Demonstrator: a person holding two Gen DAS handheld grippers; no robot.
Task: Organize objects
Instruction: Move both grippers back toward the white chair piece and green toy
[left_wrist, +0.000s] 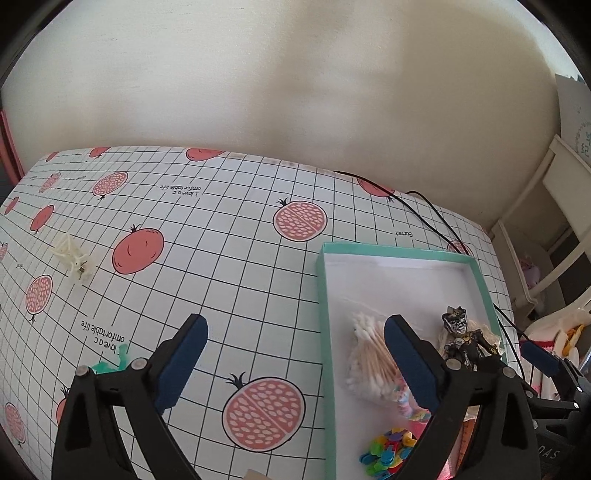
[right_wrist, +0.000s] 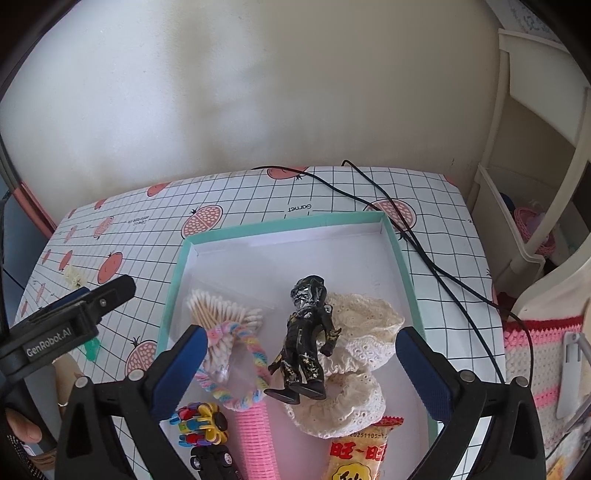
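We see the toy figure lying on the lace cloth inside the box, with the cotton swabs to its left.

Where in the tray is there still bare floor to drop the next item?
The tray's far end is bare, from its back wall down to the cotton swabs and black figure. The near half is crowded: lace cloth, hair tie, pink roller, snack packet.
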